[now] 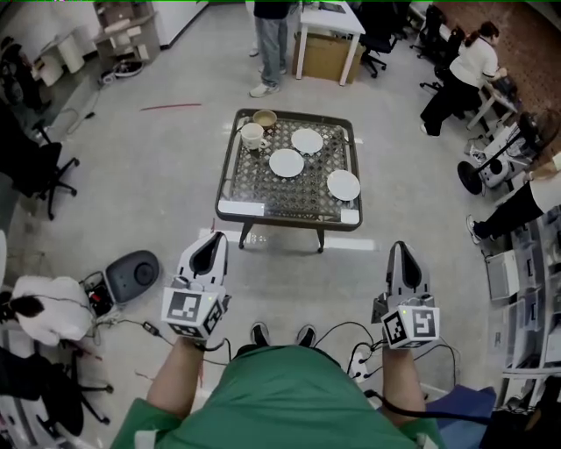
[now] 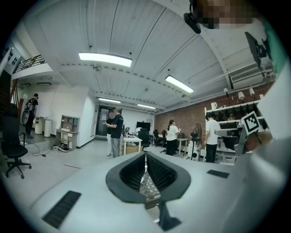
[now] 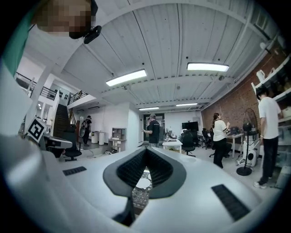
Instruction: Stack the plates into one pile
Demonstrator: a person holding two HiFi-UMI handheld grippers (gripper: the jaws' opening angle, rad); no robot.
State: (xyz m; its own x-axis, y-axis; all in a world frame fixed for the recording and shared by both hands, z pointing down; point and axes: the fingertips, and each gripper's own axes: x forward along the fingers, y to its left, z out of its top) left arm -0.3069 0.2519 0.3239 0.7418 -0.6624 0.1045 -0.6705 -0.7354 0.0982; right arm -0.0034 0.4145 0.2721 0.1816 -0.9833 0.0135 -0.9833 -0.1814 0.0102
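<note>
Three white plates lie apart on the low patterned table (image 1: 248,195): one at the back (image 1: 307,140), one in the middle (image 1: 287,162), one at the right (image 1: 344,184). A white mug (image 1: 252,135) and a tan bowl (image 1: 265,118) stand at the table's back left corner. My left gripper (image 1: 213,238) and right gripper (image 1: 400,249) hover level over the floor, well short of the table, both shut and holding nothing. In the left gripper view the gripper (image 2: 145,155) shows the tabletop through its slit. Below the tips of the gripper (image 3: 146,151) in the right gripper view, a plate (image 3: 143,183) shows.
A round grey device (image 1: 133,274) and cables lie on the floor to my left. A person (image 1: 272,39) stands beyond the table beside a white desk (image 1: 331,22) with a cardboard box. Office chairs (image 1: 35,171) and seated people (image 1: 465,74) line the sides.
</note>
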